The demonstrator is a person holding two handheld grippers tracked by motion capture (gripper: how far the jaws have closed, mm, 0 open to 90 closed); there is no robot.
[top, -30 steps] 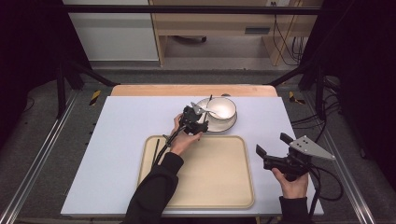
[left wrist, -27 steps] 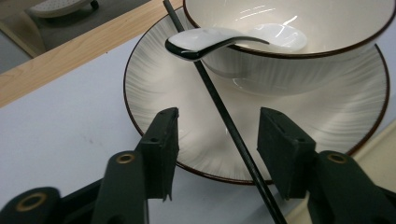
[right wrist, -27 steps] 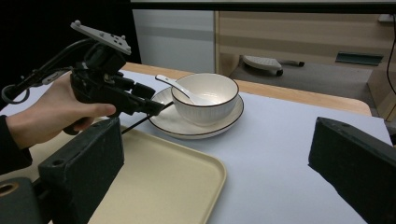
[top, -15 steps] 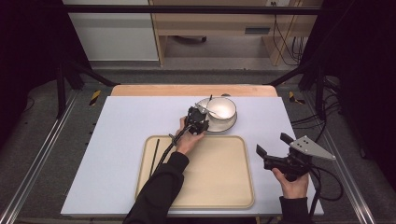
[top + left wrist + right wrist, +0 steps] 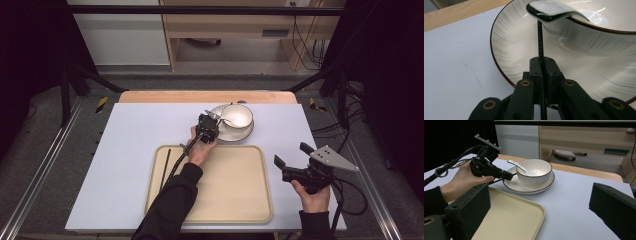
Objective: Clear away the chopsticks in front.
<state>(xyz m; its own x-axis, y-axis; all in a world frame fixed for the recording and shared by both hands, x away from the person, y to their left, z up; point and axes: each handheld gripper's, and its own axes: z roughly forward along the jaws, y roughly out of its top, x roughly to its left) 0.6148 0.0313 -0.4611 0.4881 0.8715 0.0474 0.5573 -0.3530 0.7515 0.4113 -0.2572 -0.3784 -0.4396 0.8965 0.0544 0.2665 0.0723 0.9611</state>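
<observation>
High view: pale tabletop [image 5: 130,150], beige tray [image 5: 235,200], dark surroundings.

A white bowl [image 5: 534,171] and plate [image 5: 524,50], both finely grey-streaked and dark-rimmed, are seen on a pale lilac table [image 5: 135,140]. A white spoon [image 5: 520,167], a beige tray [image 5: 235,195], a black chopstick [image 5: 164,167] and black grippers are shown.

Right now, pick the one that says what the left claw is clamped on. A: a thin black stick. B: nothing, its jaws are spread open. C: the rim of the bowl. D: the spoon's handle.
A: in the left gripper view the left claw has its jaws closed on a thin black stick that reaches up over the plate toward the spoon.
</observation>
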